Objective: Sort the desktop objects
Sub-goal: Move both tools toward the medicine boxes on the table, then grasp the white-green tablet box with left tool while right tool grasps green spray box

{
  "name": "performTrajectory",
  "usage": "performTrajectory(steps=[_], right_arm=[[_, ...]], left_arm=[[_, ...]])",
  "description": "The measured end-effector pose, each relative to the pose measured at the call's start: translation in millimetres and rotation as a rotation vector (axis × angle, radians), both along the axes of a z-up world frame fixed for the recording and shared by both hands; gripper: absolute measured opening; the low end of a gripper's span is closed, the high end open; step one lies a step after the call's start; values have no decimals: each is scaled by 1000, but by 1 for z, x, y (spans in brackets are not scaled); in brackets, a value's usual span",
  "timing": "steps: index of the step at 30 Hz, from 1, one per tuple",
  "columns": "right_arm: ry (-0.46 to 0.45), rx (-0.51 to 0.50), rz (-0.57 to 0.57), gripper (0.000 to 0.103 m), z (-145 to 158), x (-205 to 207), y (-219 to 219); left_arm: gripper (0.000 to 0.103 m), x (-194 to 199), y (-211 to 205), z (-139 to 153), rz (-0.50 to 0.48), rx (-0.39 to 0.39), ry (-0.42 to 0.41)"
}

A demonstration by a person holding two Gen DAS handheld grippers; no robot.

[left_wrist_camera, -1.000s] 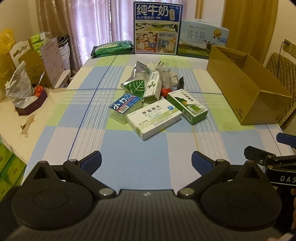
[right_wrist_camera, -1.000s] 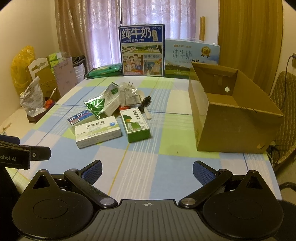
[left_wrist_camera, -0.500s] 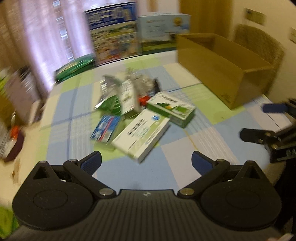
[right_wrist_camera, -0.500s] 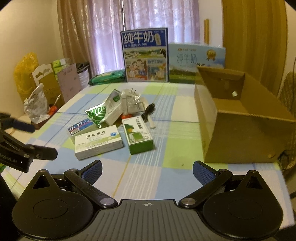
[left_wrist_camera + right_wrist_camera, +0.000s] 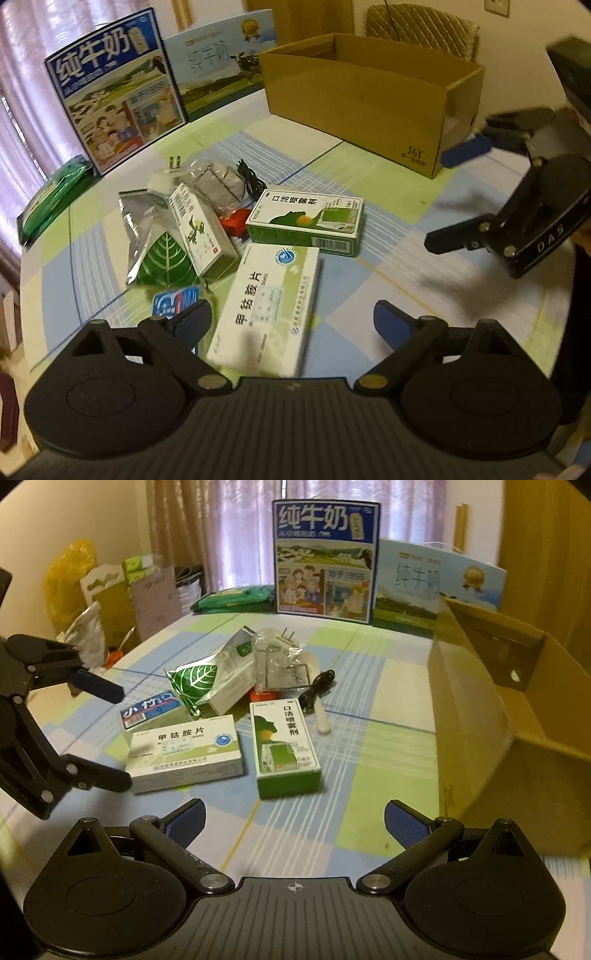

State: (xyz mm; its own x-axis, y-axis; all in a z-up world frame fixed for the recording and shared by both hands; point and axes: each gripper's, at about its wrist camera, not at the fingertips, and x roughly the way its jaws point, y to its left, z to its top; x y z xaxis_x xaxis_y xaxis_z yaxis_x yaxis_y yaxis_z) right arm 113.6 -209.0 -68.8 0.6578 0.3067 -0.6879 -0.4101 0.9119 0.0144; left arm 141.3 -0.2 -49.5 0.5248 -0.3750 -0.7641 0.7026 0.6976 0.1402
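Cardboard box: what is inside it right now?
Nothing shows inside the cardboard box. The left view shows only its bare inner walls, the right view part of the floor; the near wall hides the rest of the floor.

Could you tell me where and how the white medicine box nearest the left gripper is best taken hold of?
Probably across its two long side faces. The white medicine box lies flat, apart from the green box, already between the open left gripper fingers; come in low from its near short end.
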Motion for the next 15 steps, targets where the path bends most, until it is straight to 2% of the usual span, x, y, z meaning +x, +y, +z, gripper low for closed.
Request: performTrajectory(steps=[8,15], right_arm=[[8,-47,91,100,-17,38,10],[43,-63,142,94,-33,60,21]], left_arm=[[92,32,0,-27,-9,22,30],[92,43,-3,-43,-22,57,51]])
